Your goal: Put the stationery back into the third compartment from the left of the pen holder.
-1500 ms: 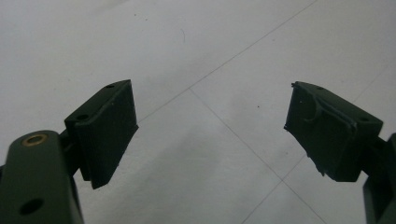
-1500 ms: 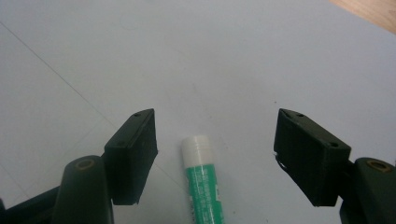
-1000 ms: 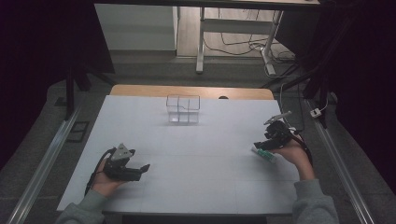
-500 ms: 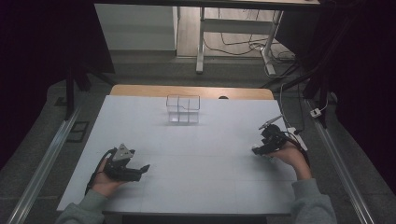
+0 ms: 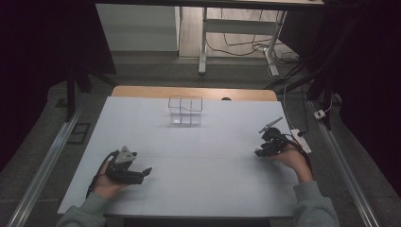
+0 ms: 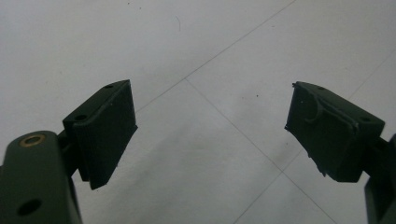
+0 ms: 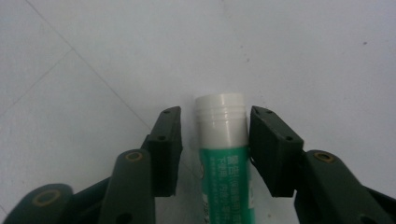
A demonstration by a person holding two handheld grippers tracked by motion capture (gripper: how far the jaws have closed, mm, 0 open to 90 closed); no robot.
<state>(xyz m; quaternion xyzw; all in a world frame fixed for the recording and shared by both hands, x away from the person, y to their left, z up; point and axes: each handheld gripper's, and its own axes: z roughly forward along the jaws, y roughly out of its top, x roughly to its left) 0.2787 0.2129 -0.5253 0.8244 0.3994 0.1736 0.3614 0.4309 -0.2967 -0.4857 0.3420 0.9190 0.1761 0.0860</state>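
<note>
On the left, my left hand-held gripper (image 5: pixel 144 171) lies low on the white surface (image 5: pixel 198 161) near the front edge, in the same place as a second ago; in the left gripper view its jaws stand wide, with nothing but bare surface and thin seam lines between them. Toward the middle and at the back, a small clear box (image 5: pixel 185 110) with a divider sits untouched, well apart from both hands, where it was a second ago. On the right is where things have changed: my right hand-held gripper (image 5: pixel 260 152) has dipped toward the surface near the right edge, and its jaws have just been closing from wide to narrow. In the right gripper view the green glue stick (image 7: pixel 223 154) with its white cap lies on the surface directly between the jaws, cap pointing away from me. The right jaw looks to be touching the tube's side, while I can see a thin gap on the left, so I judge the grip is not quite made; the pads are not both pressing. The green tip that peeked out by that hand a second ago in the high view is now hidden beneath the gripper. For the job, this reads as the grasp in progress: the stick is centred and lined up, so a little more closing should secure it before any lift, perhaps toward the clear box.
</note>
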